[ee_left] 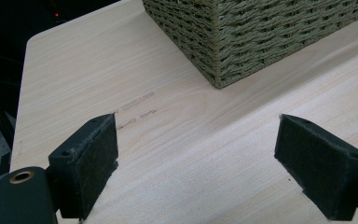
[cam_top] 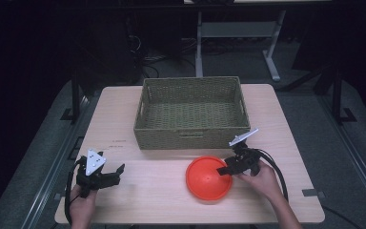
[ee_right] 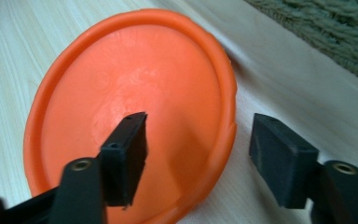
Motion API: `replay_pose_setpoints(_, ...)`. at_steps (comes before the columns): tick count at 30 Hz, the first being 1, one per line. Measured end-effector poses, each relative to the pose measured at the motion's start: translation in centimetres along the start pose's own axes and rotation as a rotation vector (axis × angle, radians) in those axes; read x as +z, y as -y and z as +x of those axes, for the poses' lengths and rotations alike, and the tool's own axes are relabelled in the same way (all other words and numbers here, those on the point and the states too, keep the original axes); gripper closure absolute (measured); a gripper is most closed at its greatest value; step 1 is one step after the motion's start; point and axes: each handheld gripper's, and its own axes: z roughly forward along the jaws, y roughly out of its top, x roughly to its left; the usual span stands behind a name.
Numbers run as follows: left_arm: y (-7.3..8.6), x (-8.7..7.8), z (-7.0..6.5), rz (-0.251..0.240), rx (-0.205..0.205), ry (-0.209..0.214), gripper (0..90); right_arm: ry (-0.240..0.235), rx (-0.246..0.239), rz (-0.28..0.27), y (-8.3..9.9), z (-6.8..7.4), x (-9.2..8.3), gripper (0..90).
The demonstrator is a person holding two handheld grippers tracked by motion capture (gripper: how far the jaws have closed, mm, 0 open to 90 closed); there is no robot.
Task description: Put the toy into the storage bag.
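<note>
An orange round plate [cam_top: 205, 181] lies on the wooden table [cam_top: 143, 195] in front of the woven basket [cam_top: 190, 138]. My right gripper [cam_top: 224, 168] reaches over the plate's right edge. In the right gripper view the plate [ee_right: 135, 84] has its rim between the jaws: one jaw is over the plate's inside, the other outside over the table. The right gripper [ee_right: 200, 126] is open, its pads clear of the rim. My left gripper [cam_top: 116, 174] hovers at the front left of the table. In its own view the left gripper [ee_left: 196, 135] is open with bare wood between its jaws.
The olive woven basket [ee_left: 242, 37] stands at the table's back middle and looks empty inside; its wall [ee_right: 326, 23] is close behind the plate. Faint pencil-like marks [ee_left: 137, 105] lie on the wood ahead of the left gripper. A metal stand [cam_top: 271, 62] is on the floor beyond the table.
</note>
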Motion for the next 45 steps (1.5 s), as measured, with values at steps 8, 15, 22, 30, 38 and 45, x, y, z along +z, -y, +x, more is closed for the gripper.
replay_pose_setpoints(8, 0.0, 0.0, 0.0, 0.004, 0.005, 0.001, 12.9, -0.012, 0.007, 0.01, 0.1, -0.1, 0.2, 44.9)
replay_pose_setpoints(15, 0.0, 0.0, 0.0, 0.004, 0.006, 0.001, 12.9, -0.022, 0.01, 0.0, 0.2, -0.2, 0.3, 51.5)
replay_pose_setpoints(22, 0.0, 0.0, 0.0, 0.0, 0.001, -0.001, 12.8, -0.022, 0.022, -0.006, 0.4, -0.4, 0.3, 57.9)
replay_pose_setpoints(30, -0.1, 0.0, -0.1, 0.0, 0.008, 0.001, 12.9, -0.048, 0.045, -0.01, 0.9, -0.9, 0.0, 64.8)
replay_pose_setpoints(38, -0.1, 0.0, -0.2, -0.002, 0.013, 0.001, 12.9, -0.095, 0.052, -0.029, 0.9, -1.2, -0.4, 71.0)
replay_pose_setpoints(45, -0.1, 0.0, -0.2, -0.002, 0.015, -0.001, 12.9, -0.116, 0.047, -0.023, 0.7, -0.9, -0.9, 76.4)
